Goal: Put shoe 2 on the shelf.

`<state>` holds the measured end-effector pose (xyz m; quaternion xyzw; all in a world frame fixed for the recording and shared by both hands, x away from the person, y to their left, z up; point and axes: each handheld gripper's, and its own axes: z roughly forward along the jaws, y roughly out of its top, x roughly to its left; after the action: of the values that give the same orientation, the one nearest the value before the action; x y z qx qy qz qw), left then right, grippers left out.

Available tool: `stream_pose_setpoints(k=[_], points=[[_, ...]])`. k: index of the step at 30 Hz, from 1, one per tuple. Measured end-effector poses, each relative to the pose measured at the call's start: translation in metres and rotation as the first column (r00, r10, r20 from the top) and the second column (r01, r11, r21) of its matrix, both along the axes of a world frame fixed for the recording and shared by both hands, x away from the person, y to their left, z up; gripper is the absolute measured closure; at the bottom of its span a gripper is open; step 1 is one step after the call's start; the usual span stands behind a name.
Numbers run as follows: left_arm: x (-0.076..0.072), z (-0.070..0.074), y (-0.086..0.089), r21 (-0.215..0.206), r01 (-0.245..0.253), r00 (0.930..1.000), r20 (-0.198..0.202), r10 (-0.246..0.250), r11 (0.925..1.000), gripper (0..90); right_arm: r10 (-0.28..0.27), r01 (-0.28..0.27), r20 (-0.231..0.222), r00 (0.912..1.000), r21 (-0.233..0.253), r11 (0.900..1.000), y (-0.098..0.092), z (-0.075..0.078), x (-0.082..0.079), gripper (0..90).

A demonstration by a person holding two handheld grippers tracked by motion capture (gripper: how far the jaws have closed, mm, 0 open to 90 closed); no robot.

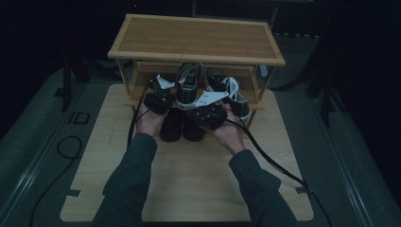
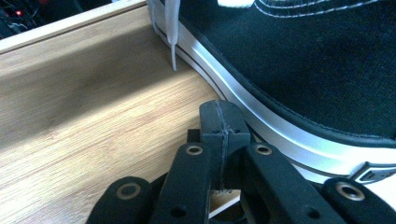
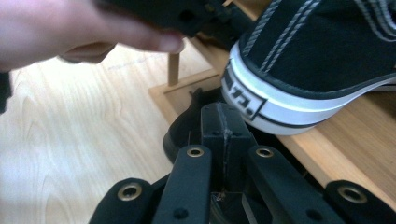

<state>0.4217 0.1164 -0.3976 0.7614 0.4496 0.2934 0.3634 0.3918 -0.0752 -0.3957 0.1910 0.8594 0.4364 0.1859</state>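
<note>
Left forearm: dark sleeve, enters from bottom of high view, angled forward and slightly inward.
Left hand [image 1: 147, 120]: wrapped around gripper body from below.
Left gripper [image 1: 159, 100]: jaws pressed together, nothing between them.
Right forearm: dark sleeve, angled forward and inward.
Right hand [image 1: 230, 135]: cupped under gripper body.
Right gripper [image 1: 206, 115]: jaws pressed together, empty.
Both grippers side by side, near each other, cables trailing back.

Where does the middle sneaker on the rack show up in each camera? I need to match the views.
High view: sneaker at centre, heel toward the person.
Left gripper view: sneaker at upper right, white sole side-on.
Right gripper view: sneaker at upper right, heel overhanging.
Shared landmark: the wooden shelf under it.
</note>
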Motion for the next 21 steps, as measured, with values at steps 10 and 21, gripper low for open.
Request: stream_pose_setpoints(k=[10, 21], points=[[0.001, 0.000, 0.003, -0.009, 0.014, 0.9999, -0.002, -0.014, 0.9999, 90.0, 0.020, -0.021, -0.014, 0.9997, -0.019, 1.000, -0.029, 0.006, -0.004, 90.0], [0.002, 0.000, 0.004, -0.014, 0.021, 0.9997, -0.010, -0.021, 0.9997, 90.0, 0.038, -0.038, 0.002, 0.9993, -0.089, 0.995, -0.065, 0.010, -0.016, 89.1]])
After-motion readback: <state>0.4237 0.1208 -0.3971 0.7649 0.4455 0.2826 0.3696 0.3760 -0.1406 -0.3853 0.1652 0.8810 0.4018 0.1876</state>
